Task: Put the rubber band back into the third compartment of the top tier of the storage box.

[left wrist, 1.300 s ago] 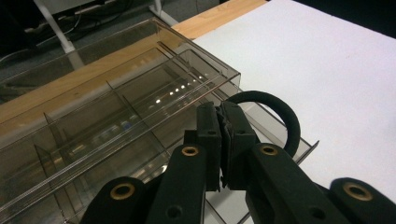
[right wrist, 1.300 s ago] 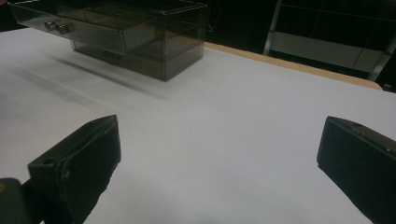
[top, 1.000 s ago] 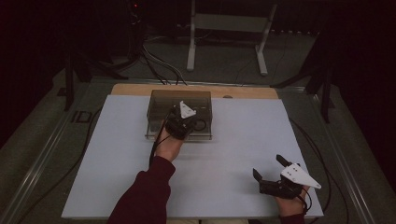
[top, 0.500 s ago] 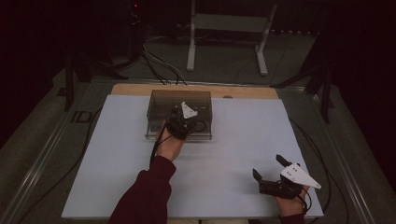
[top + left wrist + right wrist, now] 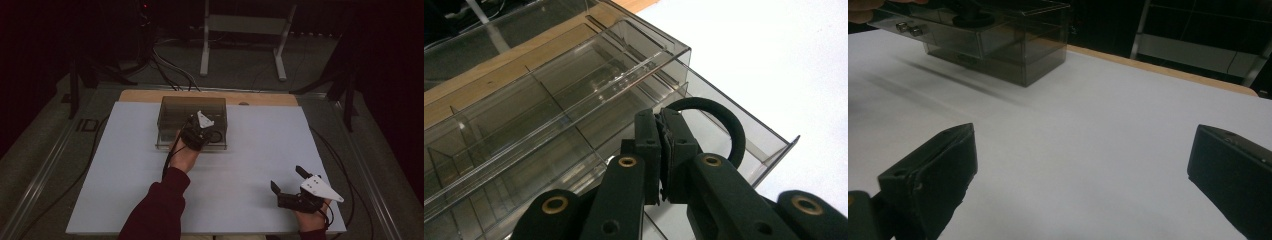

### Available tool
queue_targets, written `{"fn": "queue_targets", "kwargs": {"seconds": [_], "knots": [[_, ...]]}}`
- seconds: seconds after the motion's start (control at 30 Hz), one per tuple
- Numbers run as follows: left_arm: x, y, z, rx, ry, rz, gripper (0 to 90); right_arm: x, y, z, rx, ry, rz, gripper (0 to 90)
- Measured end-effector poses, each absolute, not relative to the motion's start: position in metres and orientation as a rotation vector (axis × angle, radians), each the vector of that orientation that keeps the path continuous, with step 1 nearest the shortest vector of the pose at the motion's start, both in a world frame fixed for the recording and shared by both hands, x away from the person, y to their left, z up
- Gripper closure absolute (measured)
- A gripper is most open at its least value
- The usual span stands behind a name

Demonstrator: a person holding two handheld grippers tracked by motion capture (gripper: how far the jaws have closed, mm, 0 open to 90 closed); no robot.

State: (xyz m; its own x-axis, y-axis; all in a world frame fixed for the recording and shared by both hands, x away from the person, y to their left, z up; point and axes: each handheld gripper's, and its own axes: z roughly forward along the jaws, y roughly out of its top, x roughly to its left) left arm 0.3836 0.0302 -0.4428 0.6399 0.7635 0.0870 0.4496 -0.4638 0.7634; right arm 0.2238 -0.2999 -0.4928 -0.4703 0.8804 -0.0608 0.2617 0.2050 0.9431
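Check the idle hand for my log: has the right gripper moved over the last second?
No. The right gripper sits open by the white mat's near right corner, as before, jaws empty.

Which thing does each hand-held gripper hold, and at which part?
Left hand-held gripper pinches the black ring at its rim, over the open drawer. Right hand-held gripper holds nothing.

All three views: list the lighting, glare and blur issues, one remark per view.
High view: dim, with near-black surroundings; only the white table sheet reads bright. Left gripper view: sharp on the clear drawer box, with glare streaks along its edges, while the white sheet washes out featureless. Right gripper view: the box looks soft and casts a smeared shadow; the near jaws are blurred.
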Motion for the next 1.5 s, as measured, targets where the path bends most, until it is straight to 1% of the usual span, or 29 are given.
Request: {"fn": "queue_targets", "kwargs": {"seconds": [1.33,1.43,1.5], "knots": [[0.3865,0.0249,-0.4514,2.176,0.949,0.547,87.7,0.2238,-0.2996,-0.4929,1.059,1.86,1.273,0.2],[0.3861,0.0248,-0.4519,2.174,0.951,0.545,85.8,0.2238,-0.2998,-0.4929,1.059,1.86,1.273,0.2],[0.3852,0.0257,-0.452,2.162,0.96,0.547,81.3,0.2239,-0.2997,-0.4929,1.06,1.861,1.272,0.2]]}}
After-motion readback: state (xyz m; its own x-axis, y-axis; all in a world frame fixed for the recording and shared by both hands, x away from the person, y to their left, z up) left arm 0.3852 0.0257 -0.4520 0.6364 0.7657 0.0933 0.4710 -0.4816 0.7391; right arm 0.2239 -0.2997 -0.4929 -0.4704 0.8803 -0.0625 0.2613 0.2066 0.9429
